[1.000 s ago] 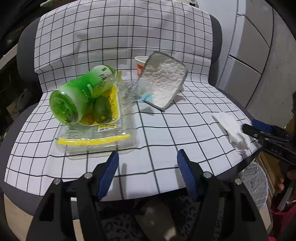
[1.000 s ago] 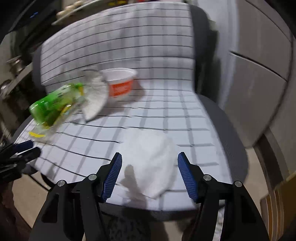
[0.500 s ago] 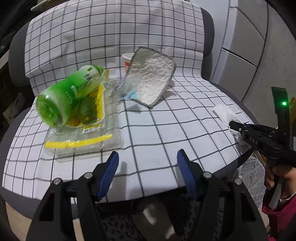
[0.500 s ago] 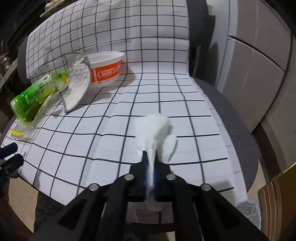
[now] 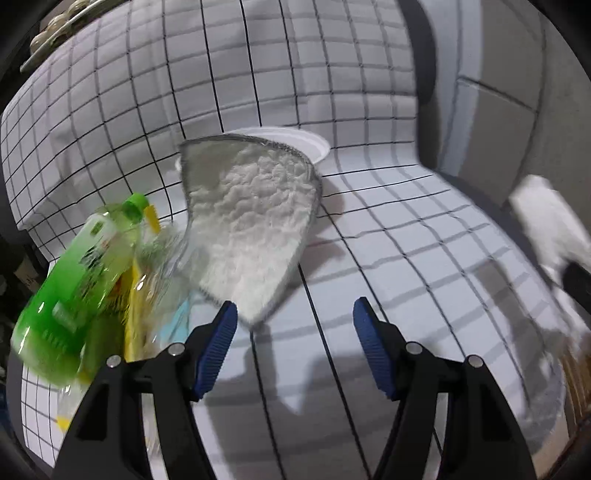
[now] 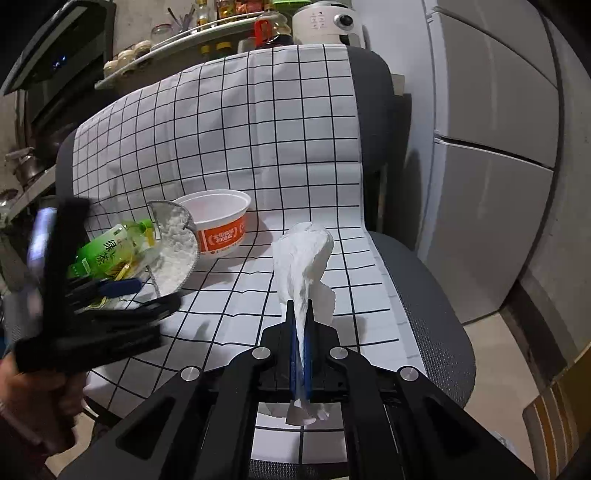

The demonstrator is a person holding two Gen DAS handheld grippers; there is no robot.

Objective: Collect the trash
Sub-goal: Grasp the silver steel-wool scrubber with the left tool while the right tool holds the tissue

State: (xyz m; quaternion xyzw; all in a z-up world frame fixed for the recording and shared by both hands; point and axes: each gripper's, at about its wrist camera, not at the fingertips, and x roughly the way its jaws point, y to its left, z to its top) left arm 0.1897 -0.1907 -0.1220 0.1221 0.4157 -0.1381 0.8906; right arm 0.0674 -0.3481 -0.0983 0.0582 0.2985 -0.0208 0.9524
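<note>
My right gripper (image 6: 301, 317) is shut on a crumpled white tissue (image 6: 303, 258) and holds it up off the chair's checked cloth (image 6: 258, 147). The same tissue (image 5: 550, 221) shows blurred at the right edge of the left wrist view. My left gripper (image 5: 291, 310) is open with nothing between its fingers, just in front of the lower edge of a white cleaning cloth (image 5: 251, 229) with a grey border. Left of it lie a green bottle (image 5: 77, 280) and a clear plastic tray (image 5: 147, 295). An orange and white bowl (image 6: 221, 229) stands behind the cloth.
The trash lies on a grey office chair (image 6: 424, 295) draped with the checked cloth. Grey cabinet doors (image 6: 498, 147) stand to the right. A shelf of jars (image 6: 184, 33) runs behind the chair. A person's hand (image 6: 33, 406) holds the left gripper at the lower left.
The right gripper shut on the tissue and lifted it off the seat. The left gripper moved in and to the right, from the seat's front edge up to the white cloth.
</note>
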